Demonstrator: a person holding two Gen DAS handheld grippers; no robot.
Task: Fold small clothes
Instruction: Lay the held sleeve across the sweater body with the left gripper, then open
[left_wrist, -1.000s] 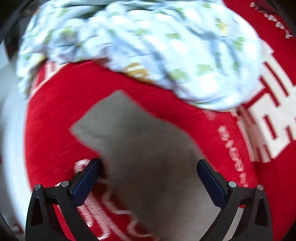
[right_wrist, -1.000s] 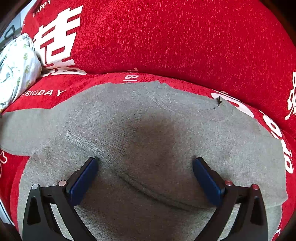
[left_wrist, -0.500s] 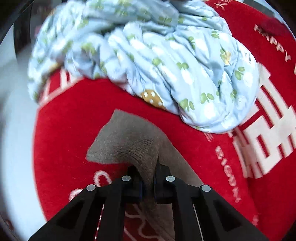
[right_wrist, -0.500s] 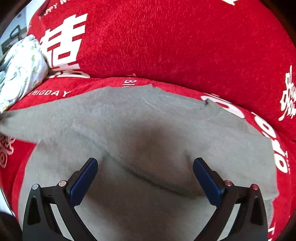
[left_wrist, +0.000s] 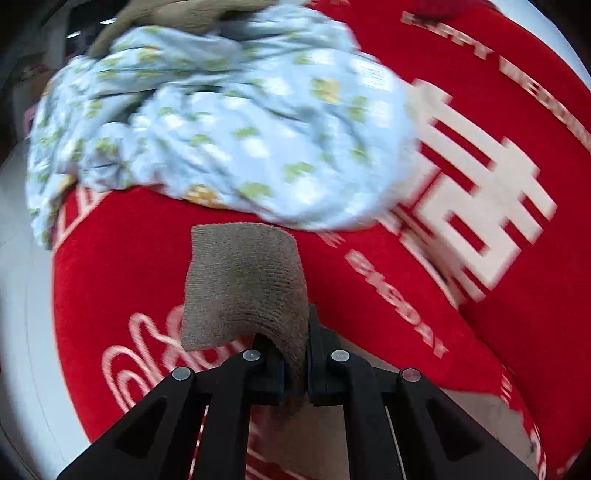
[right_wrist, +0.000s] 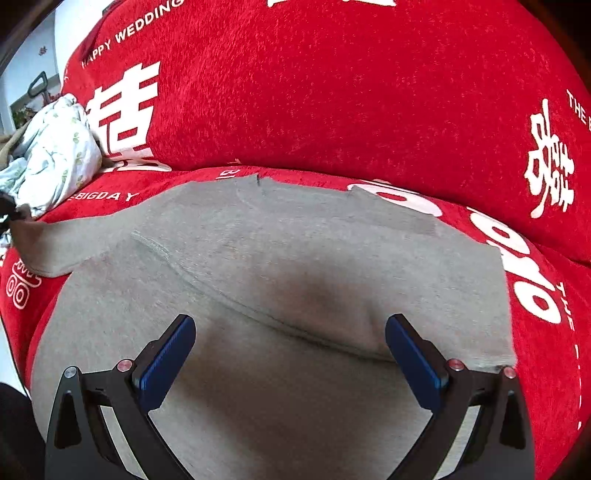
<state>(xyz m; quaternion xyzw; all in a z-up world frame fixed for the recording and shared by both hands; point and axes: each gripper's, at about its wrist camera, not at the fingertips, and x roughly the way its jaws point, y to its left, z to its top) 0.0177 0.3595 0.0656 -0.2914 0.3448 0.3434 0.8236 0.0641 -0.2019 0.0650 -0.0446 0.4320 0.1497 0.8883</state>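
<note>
A small grey knit sweater (right_wrist: 295, 266) lies spread flat on the red sofa seat. My left gripper (left_wrist: 295, 369) is shut on the cuff end of its left sleeve (left_wrist: 243, 288), which is lifted and drapes over the fingers. In the right wrist view that sleeve (right_wrist: 55, 243) stretches out to the left, with the left gripper at the frame edge. My right gripper (right_wrist: 290, 347) is open and empty, just above the sweater's body, near a diagonal crease.
A crumpled light-blue patterned cloth (left_wrist: 221, 122) lies on the sofa beyond the sleeve, also seen at far left (right_wrist: 55, 155). The red sofa cover (right_wrist: 332, 92) with white lettering forms seat and backrest. The seat's left edge drops to a pale floor (left_wrist: 22, 295).
My left gripper closed on the sleeve cuff and lifted it, pulling the sleeve outward. My right gripper stayed open over the sweater, with the view shifted slightly.
</note>
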